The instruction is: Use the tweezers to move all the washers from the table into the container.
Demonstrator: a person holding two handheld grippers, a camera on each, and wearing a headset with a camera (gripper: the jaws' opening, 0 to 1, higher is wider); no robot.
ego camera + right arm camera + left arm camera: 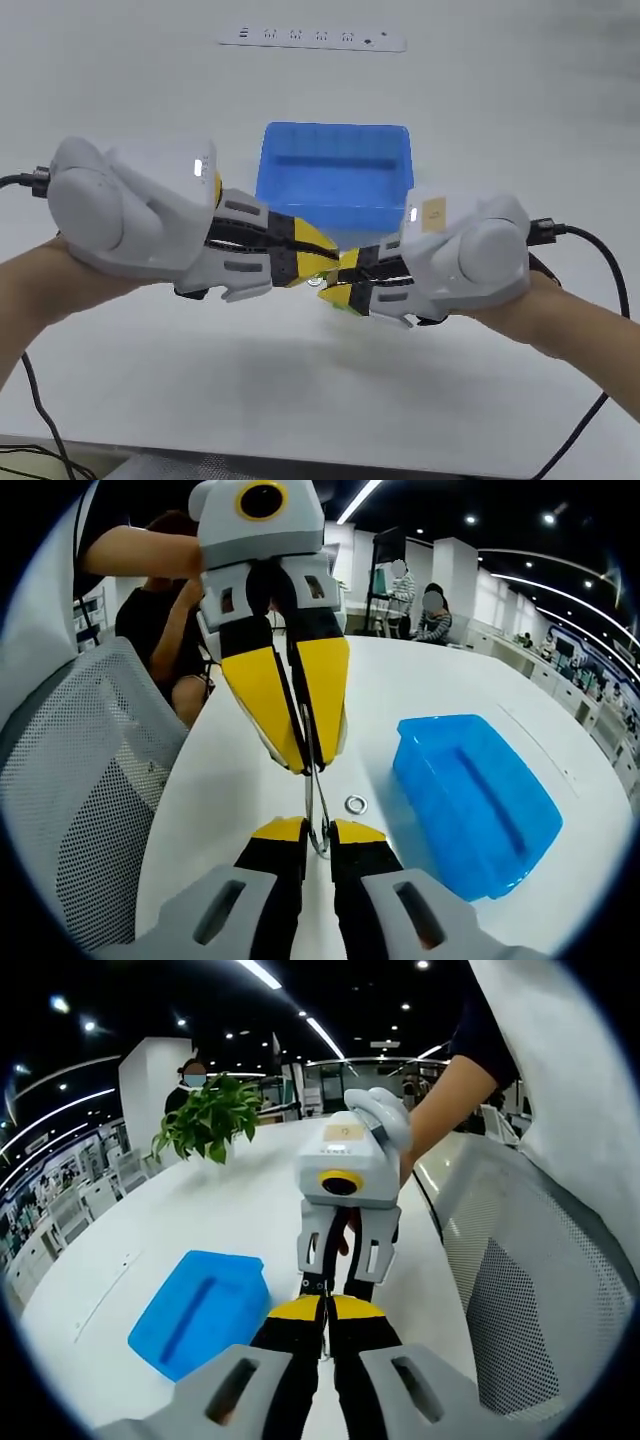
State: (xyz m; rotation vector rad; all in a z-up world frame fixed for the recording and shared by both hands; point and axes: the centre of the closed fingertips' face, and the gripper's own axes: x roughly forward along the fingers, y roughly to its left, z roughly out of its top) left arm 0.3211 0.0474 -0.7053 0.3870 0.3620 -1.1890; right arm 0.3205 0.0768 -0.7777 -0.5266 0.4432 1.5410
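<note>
At lower centre, the tweezers [311, 800] are clamped by the closed left gripper [312, 765] and the closed right gripper [318, 832]; a washer [356, 803] is seen just right.

The container [335, 175] is smooth blue plastic with a soft shine. The tweezers [315, 810] and the washer [356, 803] are shiny metal. The table [300, 400] is white and smooth. The chair back [90, 780] is grey mesh cloth.
</note>
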